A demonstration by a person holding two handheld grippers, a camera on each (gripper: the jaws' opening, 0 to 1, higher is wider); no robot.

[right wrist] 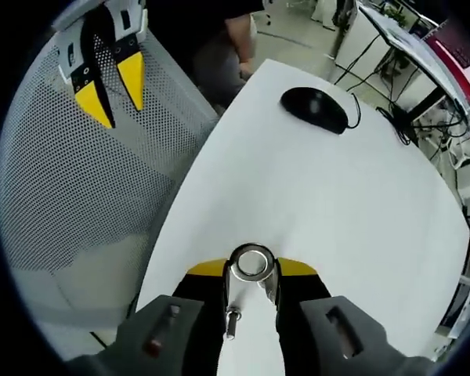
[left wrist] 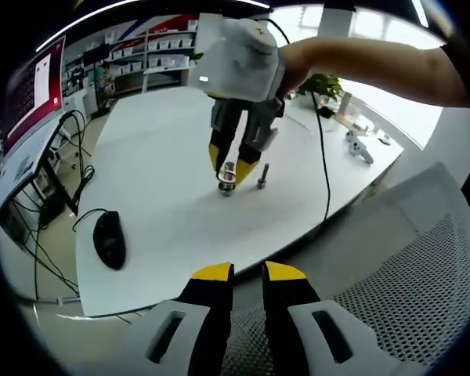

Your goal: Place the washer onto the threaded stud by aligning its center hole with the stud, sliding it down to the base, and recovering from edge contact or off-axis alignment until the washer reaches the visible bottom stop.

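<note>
While the right gripper works at the bench, the scene reads as follows.

Right gripper (right wrist: 251,274): its yellow-tipped jaws are clenched on the washer (right wrist: 251,262), a bright metal ring pinched between the two tips with its hole open to the camera.

Washer position: in the left gripper view the washer (left wrist: 227,174) hangs between the tips of the right gripper (left wrist: 233,171), low over the white bench (left wrist: 164,180), just above a small metal piece standing on the surface.

Threaded stud: a short upright threaded stud (left wrist: 262,177) stands on the bench just beside the right gripper's tips, apart from the washer. In the right gripper view a small metal pin (right wrist: 232,321) shows between the jaws below the washer; whether it is the same stud cannot be told.

Left gripper (left wrist: 247,274): held off the bench over a grey mesh chair back (left wrist: 423,274); its jaws are nearly together with a narrow gap and grasp nothing. It also shows in the right gripper view (right wrist: 113,90), tips pointing down.

Hard to make out: whether the washer touches the piece under it is unclear.

Other things: a black mouse (left wrist: 110,239) with its cable lies near the bench edge; a person's forearm (left wrist: 360,66) reaches in from the right.

Writing: a red screen (left wrist: 33,86) carries text too small to read.
</note>
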